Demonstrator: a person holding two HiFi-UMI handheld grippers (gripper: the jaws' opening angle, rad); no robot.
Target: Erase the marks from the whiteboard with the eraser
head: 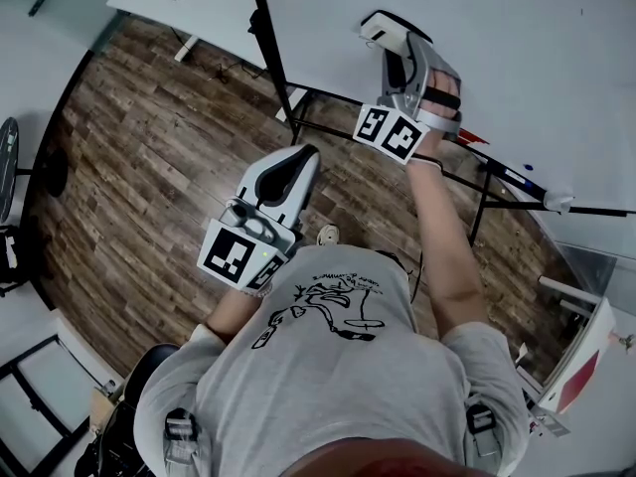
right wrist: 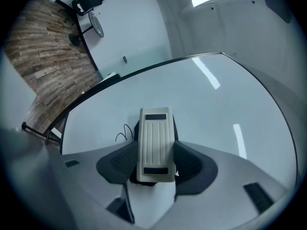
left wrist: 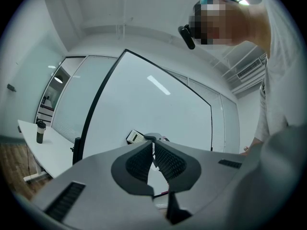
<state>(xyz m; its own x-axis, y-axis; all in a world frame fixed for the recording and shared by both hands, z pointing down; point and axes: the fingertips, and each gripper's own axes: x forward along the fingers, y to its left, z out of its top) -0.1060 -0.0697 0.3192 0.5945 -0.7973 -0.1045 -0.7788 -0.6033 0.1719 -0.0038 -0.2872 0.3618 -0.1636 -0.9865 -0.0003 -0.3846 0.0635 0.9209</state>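
Person standing at a whiteboard [head: 497, 28], seen from above and along each tool.

**Risks.** The right hand-held gripper [right wrist: 154, 164] pinches the eraser [right wrist: 154, 145] only across its narrow sides. A hard push or a sideways drag could twist the block between the pads or let it slip out. The black scribbled marks [right wrist: 121, 131] lie just left of the eraser in the right gripper view, so a stroke to the other side would probably miss them. The board rests on a slim dark stand [head: 298, 117] over the wooden floor [head: 149, 167], and heavy pressure might rock it.

**Position.** The eraser sits upright between the right jaws, pale ribbed back toward the camera and dark felt toward the board. It seems to be at the board face, but actual contact cannot be confirmed. In the head view it lies at upper centre, at the tip of the raised right arm.

**Other tool.** The left hand-held gripper [left wrist: 153, 156] hangs low at frame centre in the head view. Its jaws are pressed together on nothing, well apart from the eraser.
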